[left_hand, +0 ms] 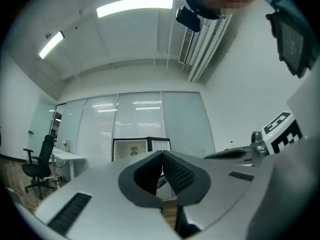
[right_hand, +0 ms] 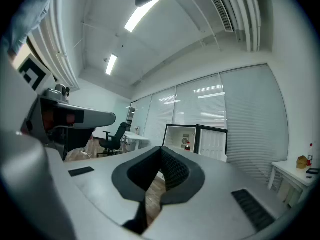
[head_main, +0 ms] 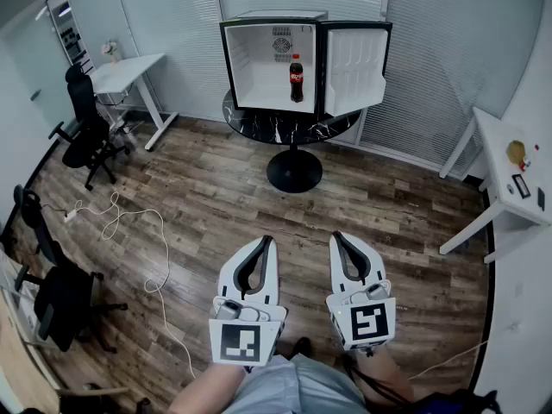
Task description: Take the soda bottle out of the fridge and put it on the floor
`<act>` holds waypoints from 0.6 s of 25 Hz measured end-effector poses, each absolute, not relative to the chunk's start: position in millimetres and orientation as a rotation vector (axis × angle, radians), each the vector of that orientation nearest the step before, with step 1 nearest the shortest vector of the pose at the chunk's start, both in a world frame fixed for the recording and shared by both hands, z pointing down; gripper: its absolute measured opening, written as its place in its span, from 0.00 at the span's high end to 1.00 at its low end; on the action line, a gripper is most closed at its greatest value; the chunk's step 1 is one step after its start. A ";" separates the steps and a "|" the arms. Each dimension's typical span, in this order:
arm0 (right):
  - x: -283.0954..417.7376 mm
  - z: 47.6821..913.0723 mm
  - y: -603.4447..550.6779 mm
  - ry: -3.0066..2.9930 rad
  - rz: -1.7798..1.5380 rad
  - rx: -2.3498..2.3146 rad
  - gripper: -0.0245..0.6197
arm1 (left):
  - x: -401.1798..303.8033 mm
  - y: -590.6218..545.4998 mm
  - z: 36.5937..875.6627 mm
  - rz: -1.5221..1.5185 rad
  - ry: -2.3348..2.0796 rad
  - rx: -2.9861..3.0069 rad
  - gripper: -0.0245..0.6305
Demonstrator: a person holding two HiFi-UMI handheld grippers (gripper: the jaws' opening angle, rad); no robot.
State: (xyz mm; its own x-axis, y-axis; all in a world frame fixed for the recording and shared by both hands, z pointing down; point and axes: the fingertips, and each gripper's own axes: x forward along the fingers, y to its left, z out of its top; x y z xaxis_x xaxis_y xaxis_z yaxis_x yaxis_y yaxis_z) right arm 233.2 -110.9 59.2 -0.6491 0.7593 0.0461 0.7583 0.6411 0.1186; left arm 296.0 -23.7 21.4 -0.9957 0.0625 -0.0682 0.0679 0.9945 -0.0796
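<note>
A small black fridge (head_main: 276, 63) stands on a round dark table (head_main: 293, 128) across the room, its door (head_main: 354, 67) swung open to the right. A dark soda bottle (head_main: 296, 79) with a red label stands upright inside on the white floor of the fridge; it also shows small in the right gripper view as the soda bottle (right_hand: 187, 145). My left gripper (head_main: 268, 241) and right gripper (head_main: 336, 235) hover side by side low in the head view, far from the fridge. Both are shut with nothing between the jaws.
Wooden floor lies between me and the table. A white desk (head_main: 125, 74) and a black office chair (head_main: 86, 132) stand at the left, with a white cable (head_main: 129, 231) trailing over the floor. Another chair (head_main: 56, 291) is near left. A white table (head_main: 513, 179) stands at the right.
</note>
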 end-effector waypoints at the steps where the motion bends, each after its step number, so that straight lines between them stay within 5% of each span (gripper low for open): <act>1: 230.8 58.7 -111.0 2.815 0.191 1.304 0.95 | 294.2 -23.9 21.0 -0.124 3.070 0.102 0.94; 15: 216.4 84.8 -103.9 2.835 0.162 1.354 0.94 | 279.6 -9.0 41.5 -0.082 3.095 0.145 0.94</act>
